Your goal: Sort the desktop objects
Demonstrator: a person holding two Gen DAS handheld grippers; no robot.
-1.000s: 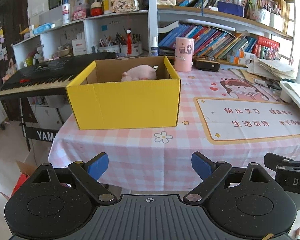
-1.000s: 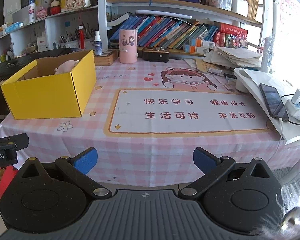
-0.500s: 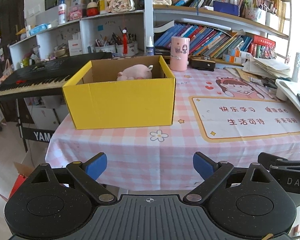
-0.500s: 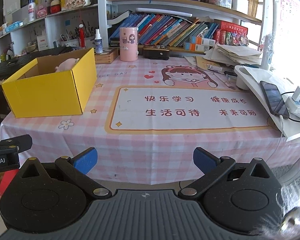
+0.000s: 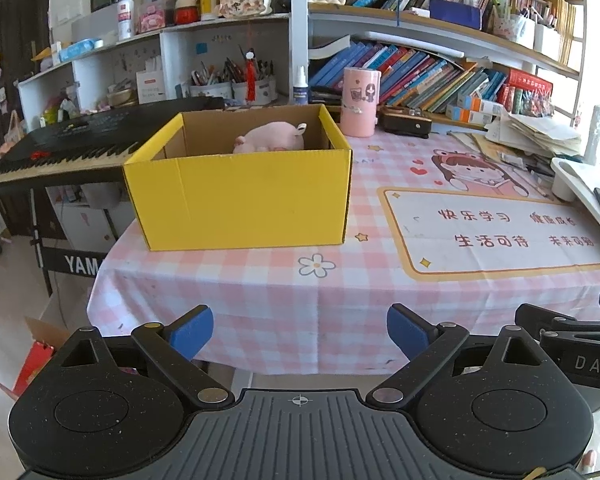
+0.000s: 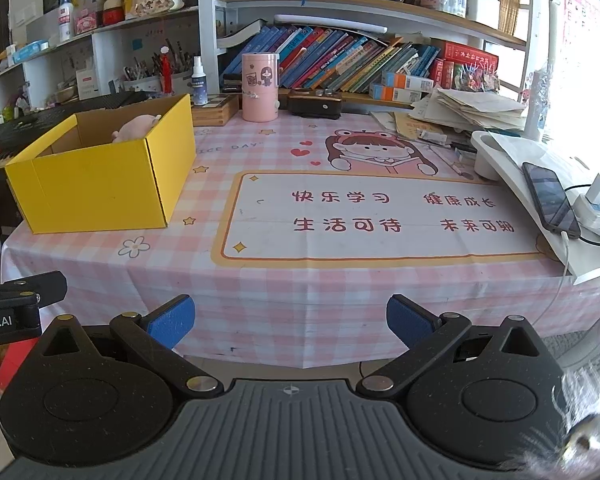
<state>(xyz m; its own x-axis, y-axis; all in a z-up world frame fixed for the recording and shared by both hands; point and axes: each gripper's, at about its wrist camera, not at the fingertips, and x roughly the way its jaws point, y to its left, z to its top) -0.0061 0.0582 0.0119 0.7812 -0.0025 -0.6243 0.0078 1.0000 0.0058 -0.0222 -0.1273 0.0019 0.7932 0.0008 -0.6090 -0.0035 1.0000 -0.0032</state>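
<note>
Both the left gripper (image 5: 299, 328) and right gripper (image 6: 288, 318) hang empty, jaws wide apart. A pink plush pig (image 5: 270, 139) lies inside the yellow box (image 5: 240, 196) on the desk (image 6: 340, 280).

A home study: crowded bookshelves (image 6: 364, 56), keyboard piano (image 5: 80, 148), cartoon tablecloth (image 6: 340, 280).
</note>
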